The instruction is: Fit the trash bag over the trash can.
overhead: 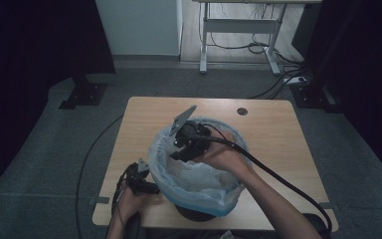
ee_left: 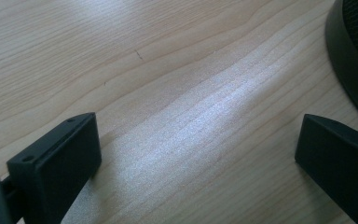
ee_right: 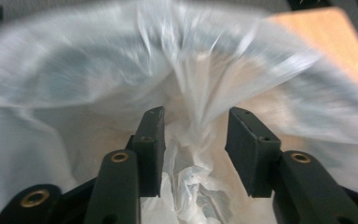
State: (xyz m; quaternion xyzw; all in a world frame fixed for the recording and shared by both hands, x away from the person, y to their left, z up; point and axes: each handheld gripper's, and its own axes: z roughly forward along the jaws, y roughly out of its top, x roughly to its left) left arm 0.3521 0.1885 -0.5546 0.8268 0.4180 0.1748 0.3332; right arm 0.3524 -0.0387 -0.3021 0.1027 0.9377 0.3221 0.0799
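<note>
The right gripper [ee_right: 193, 135] reaches down inside the bin [overhead: 195, 213], jaws partly apart with a gathered fold of the plastic bag liner [ee_right: 193, 186] between them, unpinched, apparently to reseat it. The left gripper [ee_left: 198, 154] rests wide open and empty on the table [ee_left: 168, 70], bin base just beside one jaw.

Left gripper [ee_left: 198, 154] fingers wide apart, low; right gripper [ee_right: 193, 140] fingers parted, angled down.
</note>
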